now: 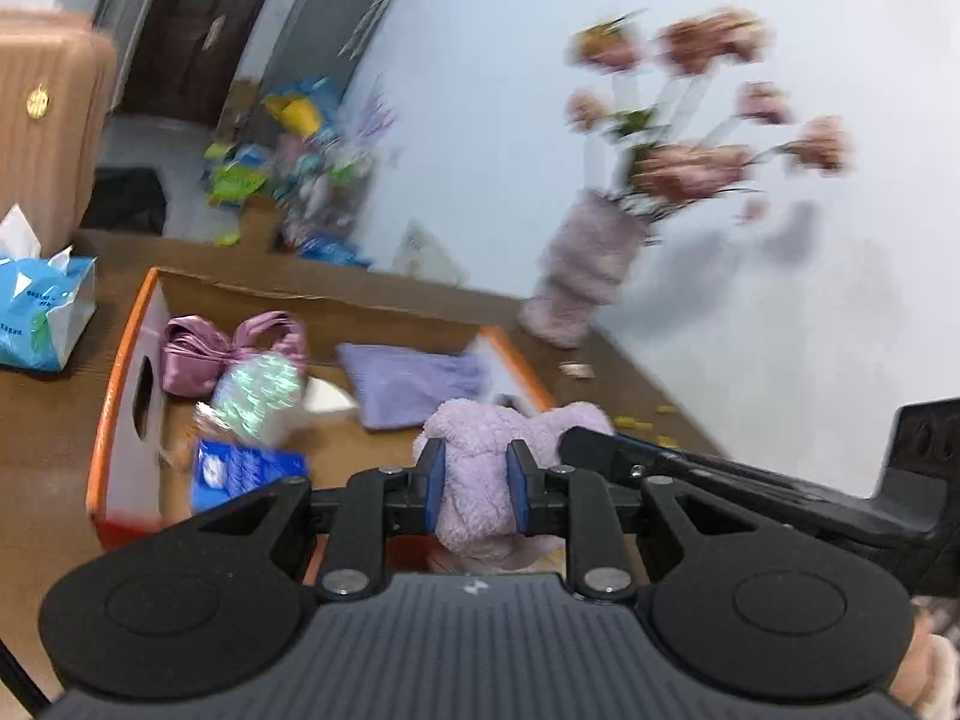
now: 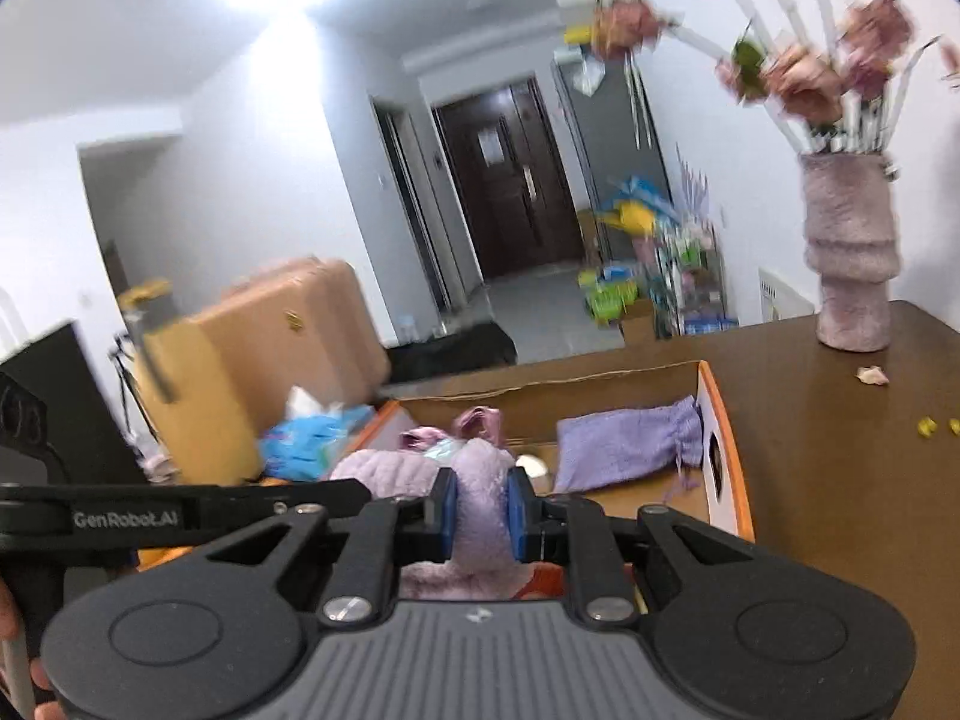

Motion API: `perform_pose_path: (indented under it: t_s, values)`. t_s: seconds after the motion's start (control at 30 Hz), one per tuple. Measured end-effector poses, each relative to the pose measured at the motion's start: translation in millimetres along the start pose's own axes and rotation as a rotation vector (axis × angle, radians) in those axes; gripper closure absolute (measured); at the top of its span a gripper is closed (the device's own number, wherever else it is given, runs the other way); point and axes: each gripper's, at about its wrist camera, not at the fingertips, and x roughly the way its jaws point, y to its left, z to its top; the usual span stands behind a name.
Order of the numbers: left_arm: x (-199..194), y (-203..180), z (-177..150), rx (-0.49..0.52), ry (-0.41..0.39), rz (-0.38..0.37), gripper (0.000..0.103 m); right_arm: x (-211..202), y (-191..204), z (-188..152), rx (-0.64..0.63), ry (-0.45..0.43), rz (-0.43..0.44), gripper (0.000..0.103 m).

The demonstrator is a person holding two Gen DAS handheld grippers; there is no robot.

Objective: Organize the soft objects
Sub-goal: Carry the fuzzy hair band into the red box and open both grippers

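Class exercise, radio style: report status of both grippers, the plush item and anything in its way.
Left gripper and right gripper both shut on lilac plush. Plush above open cardboard box. Pouch and bow bag already inside.

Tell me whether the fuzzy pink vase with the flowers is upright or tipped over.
Upright. The fuzzy pink vase stands on its base on the brown table, with the flower stems rising from its mouth.

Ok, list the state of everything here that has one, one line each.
Left tongs: shut on the fluffy lilac plush.
Right tongs: shut on the same plush.
Fluffy lilac plush: held by both tongs, above the box's near edge.
Cardboard box: open-topped, partly filled.
Purple drawstring pouch: lying flat in the box.
Pink satin bow: resting in the box.
Tissue pack: opened, tissue sticking out.
Vase: upright, holding flowers.
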Motion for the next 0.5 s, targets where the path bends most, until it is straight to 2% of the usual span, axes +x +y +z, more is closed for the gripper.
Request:
perform_pose_path:
  t_s: [0.03,0.07,0.13,0.2,0.23,0.3,0.37,0.43,0.5]
  values:
    - [18.5,10.3,6.6,-0.033,0.029,0.024,0.081,22.9,-3.1,5.3,-0.013,0.046,-0.012,0.086]
    - [30.7,15.2,9.3,-0.026,0.047,0.038,0.081,41.9,-5.4,7.6,-0.008,0.083,-0.031,0.086]
    - [58.7,29.5,8.4,-0.011,0.11,0.115,0.081,79.8,-2.4,7.4,-0.051,0.155,-0.07,0.086]
    - [76.8,39.3,4.4,-0.009,0.168,0.147,0.081,105.6,1.8,1.5,-0.087,0.208,-0.112,0.086]
    - [84.7,40.2,2.0,0.025,0.198,0.174,0.081,116.6,5.5,-2.7,-0.105,0.234,-0.124,0.086]
    - [84.9,41.6,-2.9,0.073,0.191,0.227,0.081,132.2,10.3,-9.0,-0.101,0.286,-0.109,0.087]
    - [81.2,48.8,-4.0,0.084,0.195,0.231,0.074,137.2,9.2,-12.9,-0.086,0.304,-0.081,0.086]
    - [76.9,57.0,-3.4,0.047,0.197,0.227,0.055,138.0,6.0,-14.9,-0.072,0.302,-0.083,0.08]
    - [71.1,57.9,-3.3,0.059,0.186,0.243,0.05,135.1,1.0,-15.8,-0.051,0.305,-0.086,0.076]
